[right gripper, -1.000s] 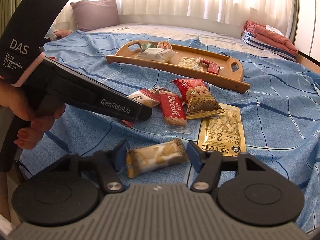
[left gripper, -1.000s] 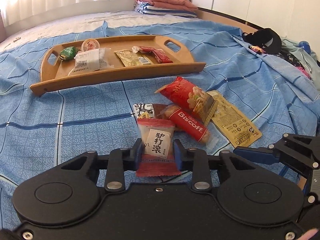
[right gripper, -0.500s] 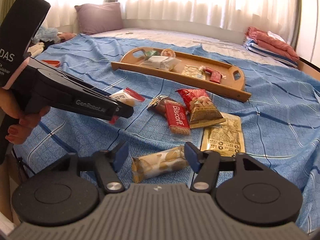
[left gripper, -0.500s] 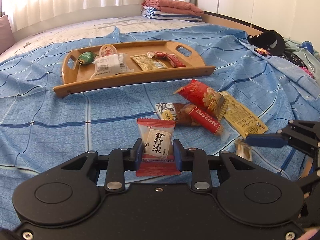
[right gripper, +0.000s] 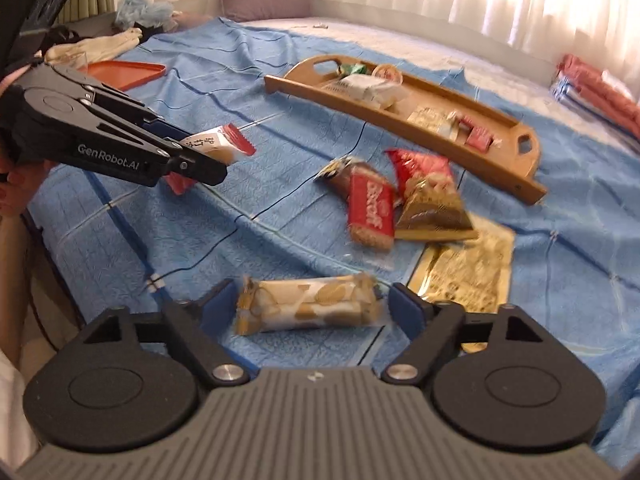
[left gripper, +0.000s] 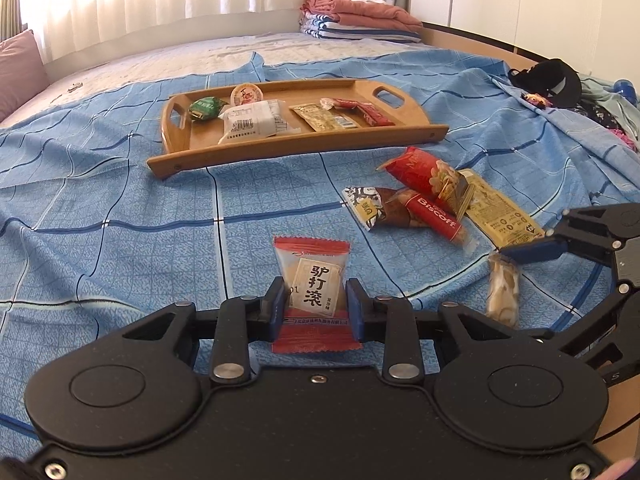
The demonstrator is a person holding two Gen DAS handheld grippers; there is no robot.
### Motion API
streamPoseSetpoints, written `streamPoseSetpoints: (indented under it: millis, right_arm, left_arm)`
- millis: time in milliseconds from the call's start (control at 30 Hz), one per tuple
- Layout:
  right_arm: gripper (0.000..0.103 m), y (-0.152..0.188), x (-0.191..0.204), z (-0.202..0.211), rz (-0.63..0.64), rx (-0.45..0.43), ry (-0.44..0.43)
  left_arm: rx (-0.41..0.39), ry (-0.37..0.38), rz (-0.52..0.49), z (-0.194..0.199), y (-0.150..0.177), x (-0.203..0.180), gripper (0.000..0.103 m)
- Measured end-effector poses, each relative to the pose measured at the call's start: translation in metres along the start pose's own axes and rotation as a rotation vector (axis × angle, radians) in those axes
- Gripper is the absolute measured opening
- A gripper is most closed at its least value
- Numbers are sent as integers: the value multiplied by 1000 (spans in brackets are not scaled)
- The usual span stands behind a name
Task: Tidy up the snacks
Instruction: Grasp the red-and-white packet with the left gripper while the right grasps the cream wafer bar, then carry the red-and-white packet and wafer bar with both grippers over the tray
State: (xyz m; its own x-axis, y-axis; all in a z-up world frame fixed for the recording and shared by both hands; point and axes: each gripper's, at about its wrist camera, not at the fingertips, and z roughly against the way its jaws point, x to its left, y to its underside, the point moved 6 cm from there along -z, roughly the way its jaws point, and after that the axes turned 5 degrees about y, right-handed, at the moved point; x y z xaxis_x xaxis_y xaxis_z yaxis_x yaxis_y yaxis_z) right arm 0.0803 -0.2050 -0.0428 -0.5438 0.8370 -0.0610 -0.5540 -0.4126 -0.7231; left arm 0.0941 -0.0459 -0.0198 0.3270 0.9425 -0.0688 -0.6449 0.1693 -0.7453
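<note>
I take the wooden tray on the blue bedsheet as my landmark and read across from the left.

Left tool: pressed together on a red-and-white snack packet, pads clamping both side edges. The packet stands upright between them, raised off the bedsheet, well in front of the tray and toward its left end. In the right wrist view the same packet sticks out past the tool tips.

On the tray, from its left handle: a green wrapped sweet, a round jelly cup, a white packet, a yellow sachet, a red stick packet.

In front of the tray's right end, a loose heap lies on the bedsheet: a black-and-white patterned packet, a red Biscoff packet, a red nut bag, a gold triangular packet lying on a flat yellow pouch.

Right tool: spread wide, jaws either side of a beige wafer bar. The bar lies flat on the bedsheet, nearer to me than the heap and well apart from the tray. A gap shows between each pad and the wrapper ends; no contact that I can see. The picture is blurred.
</note>
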Motion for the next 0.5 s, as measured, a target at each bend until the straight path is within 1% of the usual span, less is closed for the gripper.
streamPoseSetpoints:
  millis: [67, 100, 233, 300, 433, 500]
  right_arm:
    - [73, 1, 6, 2, 10, -4, 28]
    - [70, 1, 8, 3, 6, -8, 37]
    - [63, -1, 12, 8, -70, -18, 104]
    - [61, -2, 15, 10, -99, -38, 150]
    - [56, -9, 21, 15, -183, -122, 296]
    - [56, -13, 23, 16, -212, -147, 332]
  left_arm:
    - [3, 2, 3, -1, 1, -1, 30]
    - [4, 4, 7, -2, 1, -2, 30]
    - [2, 6, 17, -2, 1, -3, 30]
    - [-2, 5, 22, -1, 1, -3, 30]
    - [-12, -15, 37, 2, -1, -1, 30]
    - [-14, -17, 51, 3, -2, 1, 30]
